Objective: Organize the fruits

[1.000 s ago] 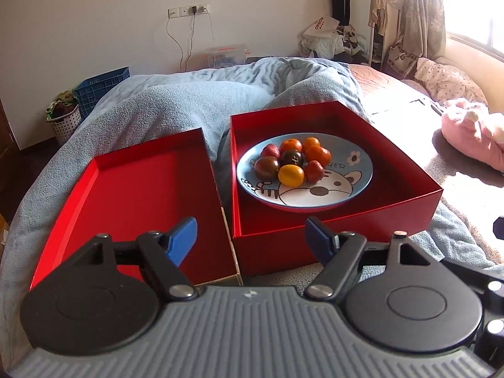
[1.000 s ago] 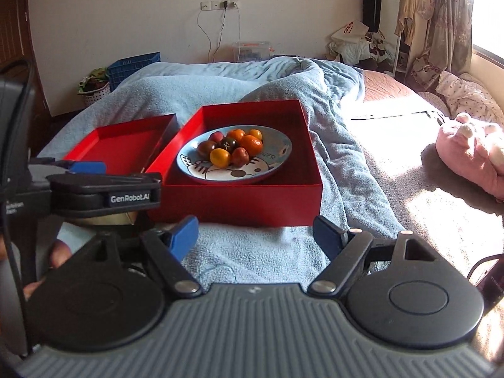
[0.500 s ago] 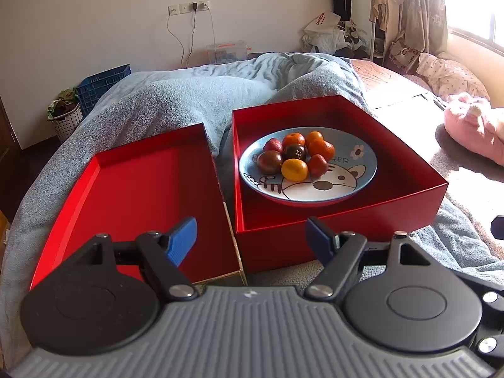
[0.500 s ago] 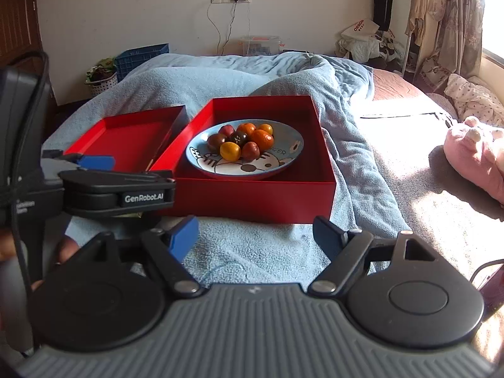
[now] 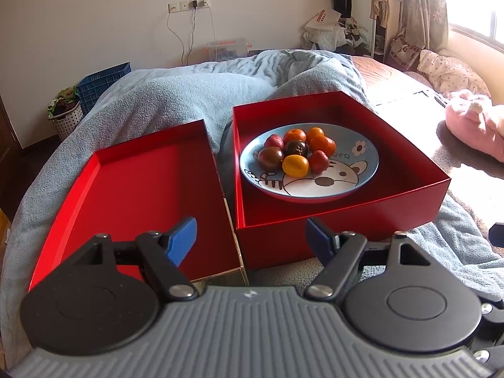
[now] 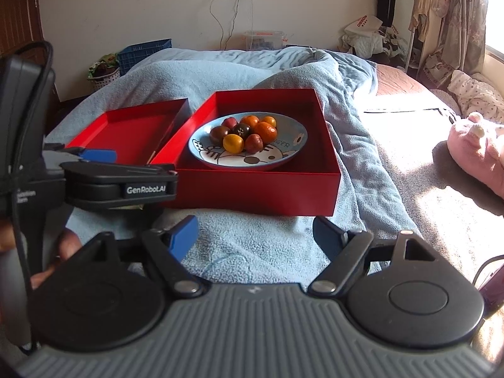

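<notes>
A blue cartoon plate (image 5: 352,170) (image 6: 283,151) sits inside a deep red box (image 5: 343,208) (image 6: 258,189) on a blue blanket. Several small fruits (image 5: 296,152) (image 6: 244,134), orange, yellow, dark red and brown, are heaped on the plate's far left part. A shallow red lid (image 5: 135,189) (image 6: 132,129) lies empty to the left of the box. My left gripper (image 5: 250,239) hangs open near the front corners of lid and box, holding nothing. My right gripper (image 6: 255,236) is open over the blanket in front of the box, with nothing between its fingers.
The left gripper's body (image 6: 119,182) shows at the left of the right wrist view. A pink plush toy (image 5: 472,126) lies on the bed at right. A blue crate (image 5: 100,85) and a white basket (image 5: 64,119) stand by the wall at left.
Both views have shifted slightly, so the box and plate sit a little higher and nearer. Neither gripper has changed its opening, and the fruits lie as before.
</notes>
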### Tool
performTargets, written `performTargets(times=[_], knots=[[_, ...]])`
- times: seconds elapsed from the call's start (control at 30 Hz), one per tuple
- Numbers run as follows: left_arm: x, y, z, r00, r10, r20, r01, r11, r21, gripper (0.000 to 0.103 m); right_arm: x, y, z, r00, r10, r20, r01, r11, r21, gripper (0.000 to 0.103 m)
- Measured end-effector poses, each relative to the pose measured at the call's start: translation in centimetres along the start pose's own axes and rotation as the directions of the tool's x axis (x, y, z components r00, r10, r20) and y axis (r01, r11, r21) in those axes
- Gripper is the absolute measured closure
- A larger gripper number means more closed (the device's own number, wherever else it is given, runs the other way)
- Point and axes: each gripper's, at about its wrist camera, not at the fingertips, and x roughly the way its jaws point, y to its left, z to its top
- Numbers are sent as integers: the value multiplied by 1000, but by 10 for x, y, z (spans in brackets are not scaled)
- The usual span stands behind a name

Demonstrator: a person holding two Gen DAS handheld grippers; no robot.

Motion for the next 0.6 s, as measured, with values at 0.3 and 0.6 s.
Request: performTargets(times=[0.3, 0.6], knots=[[1, 0, -1, 1000, 1, -1, -1, 1000, 1, 23, 1, 0, -2, 1000, 0, -4, 0, 1000, 3, 22], [1, 0, -1, 1000, 2, -1, -2, 1000, 2, 23, 2, 0, -4, 1000, 0, -6, 0, 1000, 4, 22]])
